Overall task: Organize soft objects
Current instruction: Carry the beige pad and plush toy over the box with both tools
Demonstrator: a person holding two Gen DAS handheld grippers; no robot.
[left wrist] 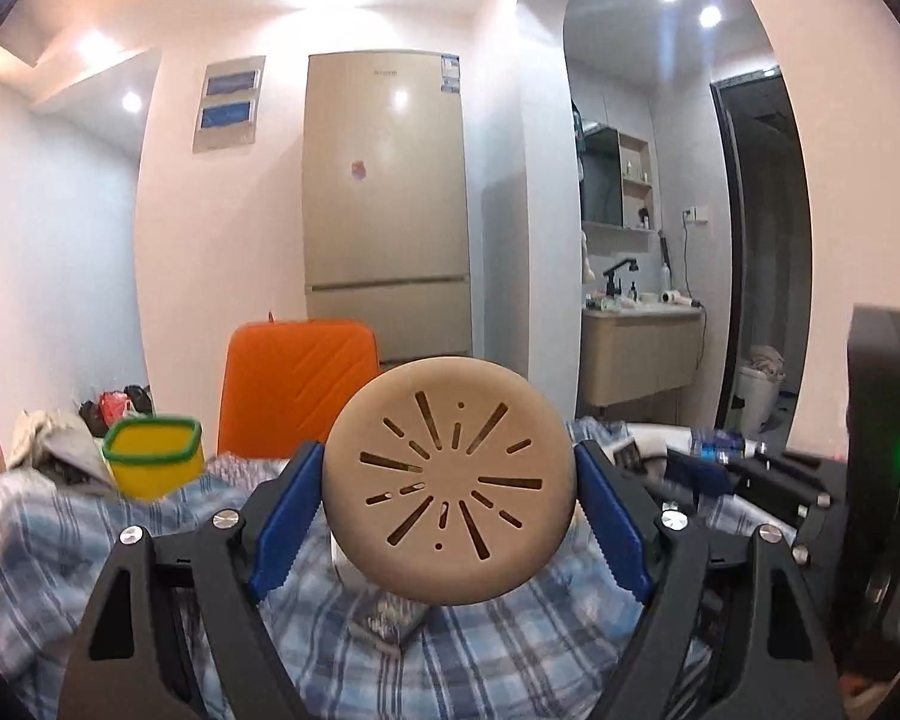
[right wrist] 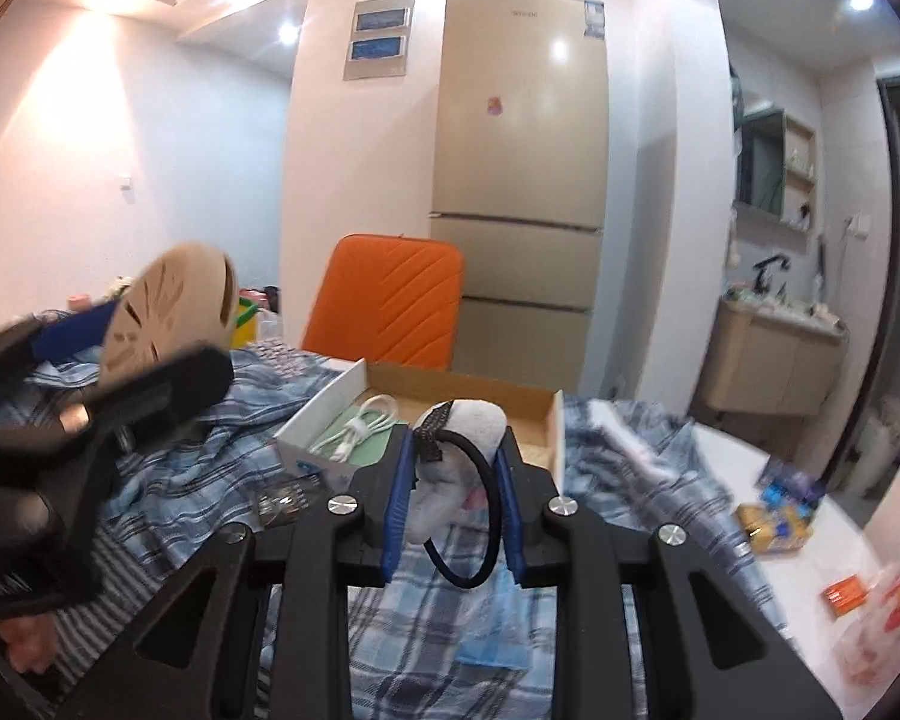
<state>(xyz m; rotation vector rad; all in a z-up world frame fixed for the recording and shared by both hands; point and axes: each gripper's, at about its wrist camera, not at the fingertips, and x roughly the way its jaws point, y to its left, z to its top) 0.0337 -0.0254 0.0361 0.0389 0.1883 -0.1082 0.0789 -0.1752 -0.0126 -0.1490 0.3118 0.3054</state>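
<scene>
Behind the work surface stand a tall beige refrigerator (right wrist: 519, 180) and an orange quilted chair back (right wrist: 390, 306); the surface itself is covered by a rumpled blue plaid cloth (right wrist: 210, 450).

My left gripper (left wrist: 448, 486) holds a round tan cushion-like disc with slotted sunburst cut-outs (left wrist: 448, 483), its blue pads pressed against both edges, lifted clear of the cloth. My right gripper (right wrist: 450, 480) is closed narrowly on a grey-white soft fabric item with a black elastic loop (right wrist: 465, 426), held just in front of a shallow open cardboard box with white sides (right wrist: 354, 378).

I judge both hands to be in the carrying step, each loaded and not yet released. The next move calls for bringing the fabric item over the box wall and lowering it before parting the fingers, taking care that the hanging loop does not snag on the rim.

Contents: the box holds a coiled white cable (right wrist: 360, 426) lying on a pale green flat pad (right wrist: 366, 438); the remaining floor is bare cardboard. A yellow tub with a green rim (left wrist: 153, 462) stands to the left; its interior is not visible to me.
</scene>
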